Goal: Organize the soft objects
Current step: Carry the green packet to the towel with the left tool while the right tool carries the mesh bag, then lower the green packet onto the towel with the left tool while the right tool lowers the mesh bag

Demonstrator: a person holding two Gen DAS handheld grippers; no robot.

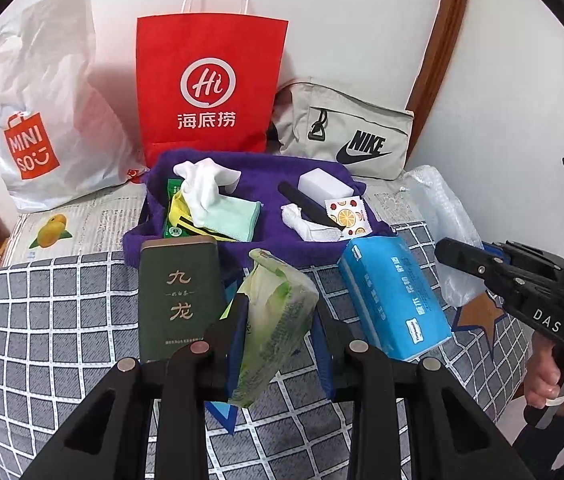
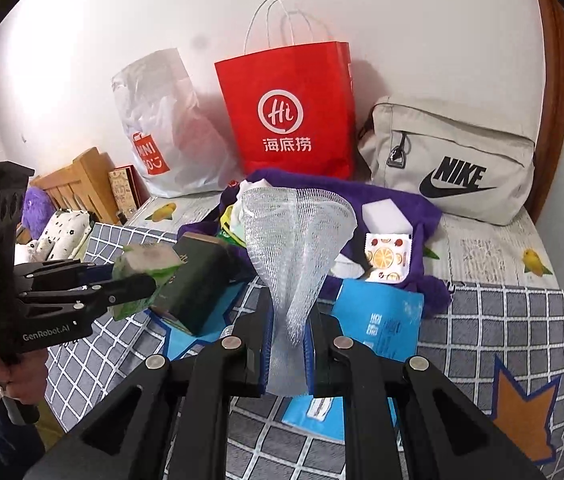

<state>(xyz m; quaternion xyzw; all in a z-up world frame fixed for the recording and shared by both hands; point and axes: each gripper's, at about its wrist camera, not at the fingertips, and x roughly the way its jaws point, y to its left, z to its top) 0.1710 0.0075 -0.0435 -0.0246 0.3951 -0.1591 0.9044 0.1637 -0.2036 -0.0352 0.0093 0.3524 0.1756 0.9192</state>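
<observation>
My left gripper (image 1: pixel 282 320) is shut on a green tissue pack (image 1: pixel 273 320) and holds it above the checked cloth; the pack also shows in the right wrist view (image 2: pixel 141 268). My right gripper (image 2: pixel 288 336) is shut on a white foam net sleeve (image 2: pixel 294 248), which fans out above the fingers. In the left wrist view the sleeve (image 1: pixel 446 216) shows beyond the right gripper (image 1: pixel 458 256). A purple towel (image 1: pixel 249 168) holds white gloves (image 1: pixel 201 184), a mint cloth (image 1: pixel 237 216), a white sponge (image 1: pixel 324 186) and a fruit-print wipe (image 1: pixel 348 216). A blue tissue pack (image 1: pixel 394 296) lies beside it.
A dark green box (image 1: pixel 179 300) stands left of the green pack. A red paper bag (image 1: pixel 209 80), a white Miniso bag (image 1: pixel 41 120) and a grey Nike bag (image 1: pixel 346 128) lean on the wall behind. A wooden bed frame (image 2: pixel 81 184) is at far left.
</observation>
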